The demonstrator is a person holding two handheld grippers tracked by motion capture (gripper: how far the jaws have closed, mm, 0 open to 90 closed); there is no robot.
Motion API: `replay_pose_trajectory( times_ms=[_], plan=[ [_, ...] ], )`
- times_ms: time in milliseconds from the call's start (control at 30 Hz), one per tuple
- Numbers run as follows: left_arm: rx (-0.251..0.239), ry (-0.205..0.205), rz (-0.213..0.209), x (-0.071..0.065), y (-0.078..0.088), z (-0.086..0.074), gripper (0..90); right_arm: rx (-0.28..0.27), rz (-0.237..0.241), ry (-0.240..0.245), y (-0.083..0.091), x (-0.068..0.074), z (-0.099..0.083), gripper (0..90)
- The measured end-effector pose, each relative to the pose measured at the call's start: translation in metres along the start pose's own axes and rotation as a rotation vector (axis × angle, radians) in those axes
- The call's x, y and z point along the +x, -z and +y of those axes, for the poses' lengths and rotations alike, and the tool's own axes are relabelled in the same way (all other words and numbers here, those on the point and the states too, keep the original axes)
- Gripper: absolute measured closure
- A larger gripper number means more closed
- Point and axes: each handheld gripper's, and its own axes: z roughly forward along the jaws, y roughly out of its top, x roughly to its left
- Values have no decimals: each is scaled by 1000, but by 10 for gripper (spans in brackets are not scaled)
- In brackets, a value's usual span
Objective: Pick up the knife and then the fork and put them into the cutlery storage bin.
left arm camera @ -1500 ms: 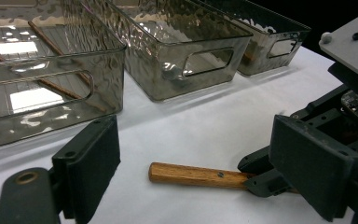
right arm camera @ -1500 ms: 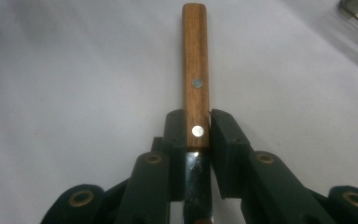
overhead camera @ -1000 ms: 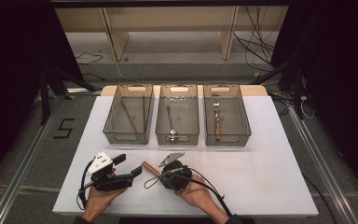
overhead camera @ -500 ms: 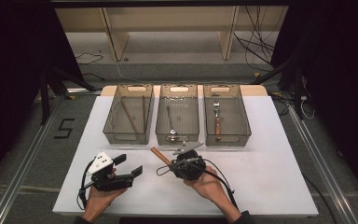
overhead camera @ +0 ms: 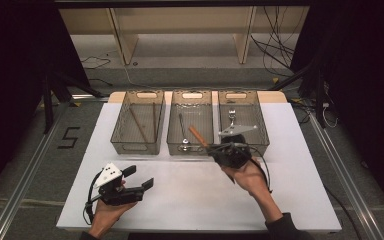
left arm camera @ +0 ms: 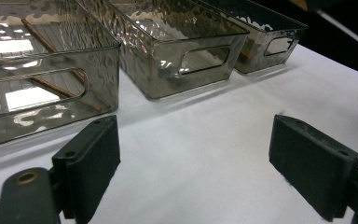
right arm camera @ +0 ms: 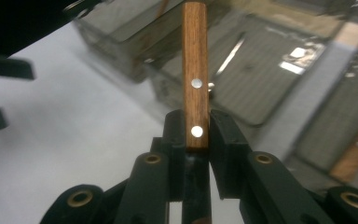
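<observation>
My right gripper clamps a riveted wooden handle; my left gripper gapes. Leftmost smoky plastic bin holds brown sticks.

Bright white table amid dark surroundings — glare on bins, blurred background.

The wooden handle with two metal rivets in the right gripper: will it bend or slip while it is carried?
The brown wooden handle with two silver rivets is probably stiff: it stands straight beyond the right gripper without sagging. Its flat sides sit between the pads, so it seems unlikely to roll. It is clamped only near one end, so it might pivot if bumped against the clear plastic bin.
</observation>
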Motion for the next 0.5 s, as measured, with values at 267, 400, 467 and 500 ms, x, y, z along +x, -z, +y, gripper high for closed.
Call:
replay_pose_trajectory(
  times_ms=[267,400,467,500],
  plan=[
    [0,2,0,-1,-1,0,160,-9,-121,-120,7,-62,17,775],
    [-1,1,0,0,0,0,160,-4,-154,-179,3,-85,20,775],
    [-2,1,0,0,0,0,160,2,-164,-201,-1,-93,21,775],
    [-3,1,-1,0,0,0,160,5,-174,-207,-3,-97,22,775]
  ],
)
